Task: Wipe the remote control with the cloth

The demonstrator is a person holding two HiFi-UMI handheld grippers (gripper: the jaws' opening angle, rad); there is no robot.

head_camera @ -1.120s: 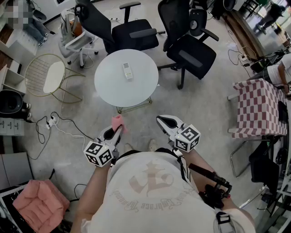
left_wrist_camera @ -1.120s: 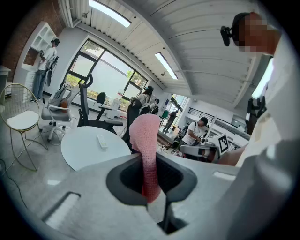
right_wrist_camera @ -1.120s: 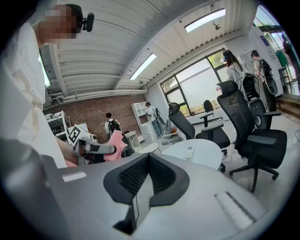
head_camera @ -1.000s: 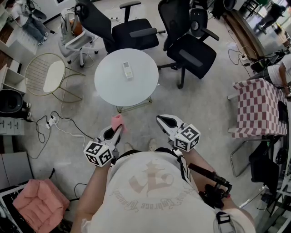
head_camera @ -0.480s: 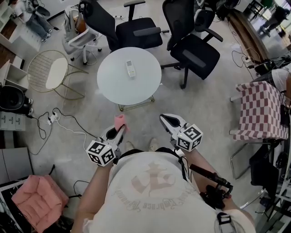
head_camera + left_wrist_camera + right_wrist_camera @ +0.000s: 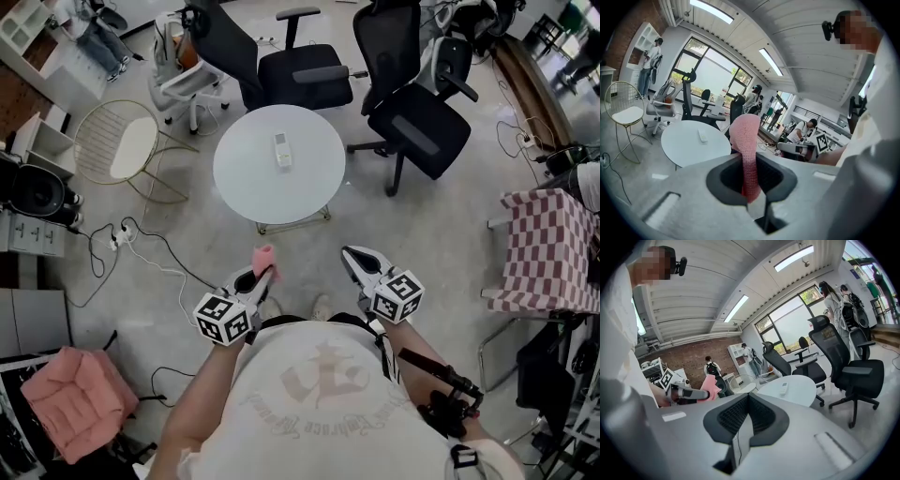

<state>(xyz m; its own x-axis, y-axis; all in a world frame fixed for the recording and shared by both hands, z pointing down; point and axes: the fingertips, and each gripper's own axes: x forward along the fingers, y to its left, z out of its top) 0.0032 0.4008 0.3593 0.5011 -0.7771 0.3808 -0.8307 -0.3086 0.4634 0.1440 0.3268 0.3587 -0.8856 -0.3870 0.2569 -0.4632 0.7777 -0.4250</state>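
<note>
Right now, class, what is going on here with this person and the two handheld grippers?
A person stands a little back from the round white table, holding a gripper in each hand. The left gripper is shut on a pink knitted cloth; the right gripper is shut and empty. The small white remote control lies untouched near the table's middle, so no wiping yet.

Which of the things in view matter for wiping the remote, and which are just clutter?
Job: remote on the round table; pink cloth, clamped in the left gripper; right gripper, shut and empty.
Lying about: office chairs, wire chair, pink cushion, power strip, checked cover.
</note>
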